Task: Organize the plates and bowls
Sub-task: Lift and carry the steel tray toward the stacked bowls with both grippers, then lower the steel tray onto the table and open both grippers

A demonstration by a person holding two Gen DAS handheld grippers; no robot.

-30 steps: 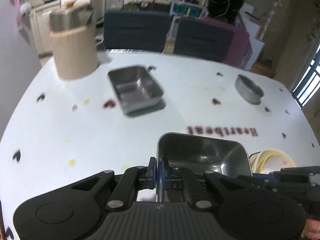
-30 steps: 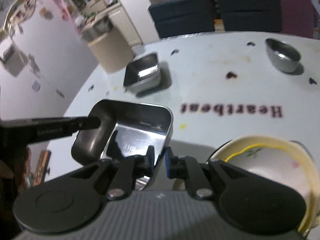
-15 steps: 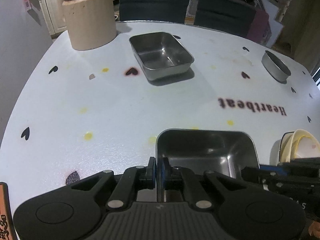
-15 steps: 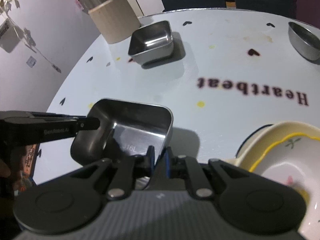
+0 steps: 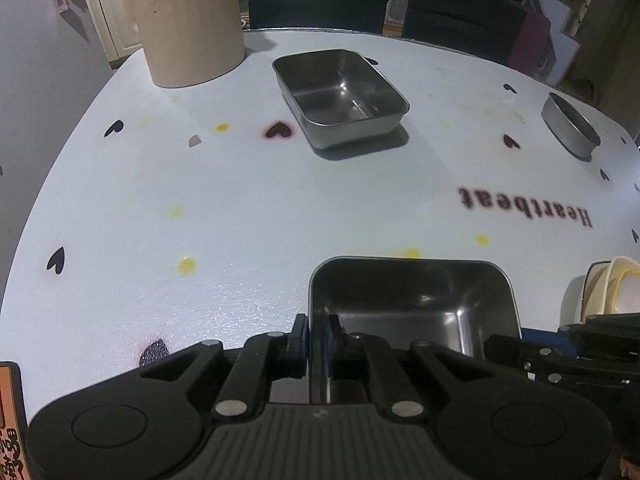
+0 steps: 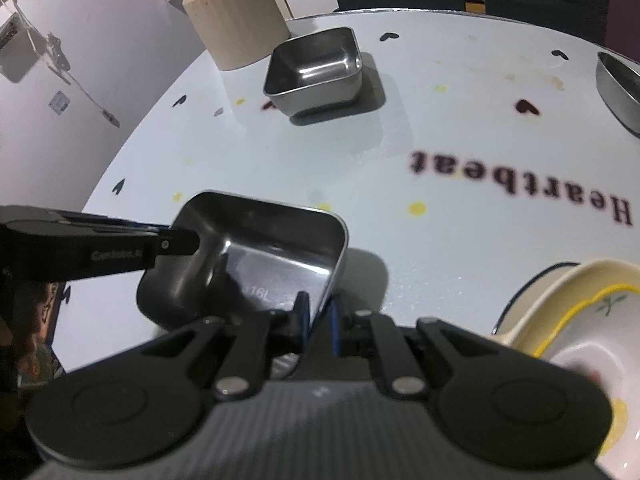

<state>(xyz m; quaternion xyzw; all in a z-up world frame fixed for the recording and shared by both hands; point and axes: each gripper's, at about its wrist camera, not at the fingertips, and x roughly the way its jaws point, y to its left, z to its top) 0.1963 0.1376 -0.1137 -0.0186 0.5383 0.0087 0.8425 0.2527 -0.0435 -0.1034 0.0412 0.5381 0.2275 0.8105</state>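
Both grippers clamp the same steel tray point(image 5: 412, 304) at the near edge of the white table point(image 5: 240, 208). The left gripper point(image 5: 318, 336) pinches the tray's left wall between its blue pads, and the right gripper point(image 6: 318, 320) grips the opposite wall, its jaws nearly closed on the thin metal. Just right of the tray sits a cream bowl point(image 6: 580, 320) with a yellow rim. A second steel tray point(image 5: 340, 96) rests farther back, near a beige canister point(image 5: 188, 28), and a round steel dish point(image 5: 570, 124) lies far right.
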